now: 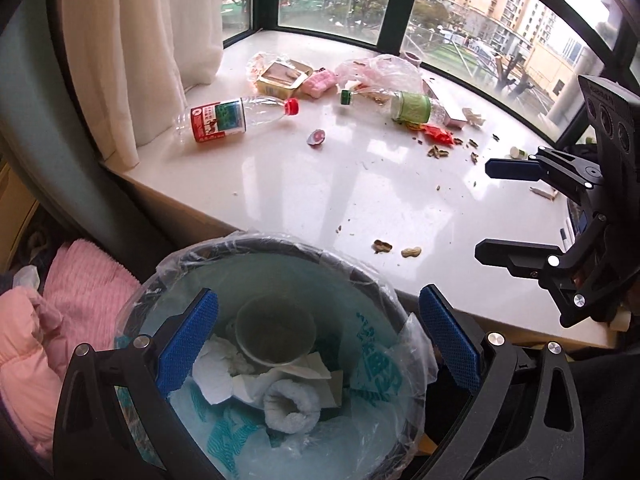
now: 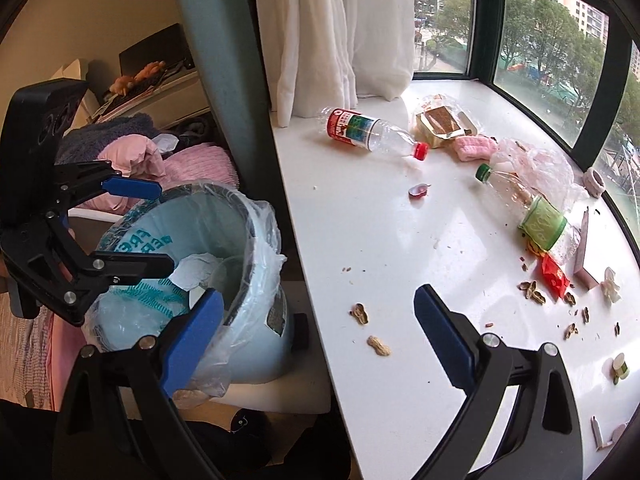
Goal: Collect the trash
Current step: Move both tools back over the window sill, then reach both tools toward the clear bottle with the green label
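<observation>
Left gripper (image 1: 318, 338) hangs over the lined bin (image 1: 256, 246), jaws spread wide and holding nothing; the bin contains a paper cup (image 1: 276, 334) and crumpled tissue (image 1: 216, 372). Right gripper (image 2: 318, 328) is likewise spread and unloaded, above the near edge of the white sill (image 2: 384, 248). On the sill: red-capped bottle (image 2: 372, 133), green-capped bottle (image 2: 528, 204), 2 peanut shells (image 2: 370, 330) nearest the right gripper
</observation>
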The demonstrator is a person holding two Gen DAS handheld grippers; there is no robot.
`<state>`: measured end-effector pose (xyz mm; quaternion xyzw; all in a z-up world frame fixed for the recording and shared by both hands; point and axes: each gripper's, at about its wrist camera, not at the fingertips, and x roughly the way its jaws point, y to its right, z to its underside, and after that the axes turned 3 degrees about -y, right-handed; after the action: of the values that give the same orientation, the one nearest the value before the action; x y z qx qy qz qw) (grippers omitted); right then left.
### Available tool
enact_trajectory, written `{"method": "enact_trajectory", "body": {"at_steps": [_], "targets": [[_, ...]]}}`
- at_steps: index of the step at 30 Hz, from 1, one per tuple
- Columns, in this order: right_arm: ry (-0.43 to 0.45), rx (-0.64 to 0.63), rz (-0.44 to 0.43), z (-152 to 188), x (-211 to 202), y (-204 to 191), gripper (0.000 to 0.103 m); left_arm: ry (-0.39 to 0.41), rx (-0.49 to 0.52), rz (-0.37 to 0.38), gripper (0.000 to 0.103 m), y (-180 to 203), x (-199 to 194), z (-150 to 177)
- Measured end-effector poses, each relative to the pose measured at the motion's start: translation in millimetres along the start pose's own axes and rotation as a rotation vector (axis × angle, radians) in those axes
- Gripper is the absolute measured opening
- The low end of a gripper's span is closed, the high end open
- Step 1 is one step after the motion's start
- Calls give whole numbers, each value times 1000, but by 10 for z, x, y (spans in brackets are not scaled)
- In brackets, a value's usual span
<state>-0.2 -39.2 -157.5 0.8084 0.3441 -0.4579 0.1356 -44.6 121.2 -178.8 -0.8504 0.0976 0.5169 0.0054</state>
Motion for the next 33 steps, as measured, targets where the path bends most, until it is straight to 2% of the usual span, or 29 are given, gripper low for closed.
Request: {"method": "enact_trajectory", "body": {"at_steps": [10, 17, 25, 33], "targets": [[35, 83, 64, -17, -140, 509, 93, 1, 94, 31, 97, 289, 173, -441], [44, 111, 106, -42, -200, 912, 93, -12, 197, 57, 97, 517, 342, -802], [36, 128, 155, -68, -213, 1471, 93, -26, 290, 86, 97, 731, 610, -1322], [13, 131, 166, -151, -136, 1996, 93, -44, 364, 114, 97, 956, 982, -1851]]}}
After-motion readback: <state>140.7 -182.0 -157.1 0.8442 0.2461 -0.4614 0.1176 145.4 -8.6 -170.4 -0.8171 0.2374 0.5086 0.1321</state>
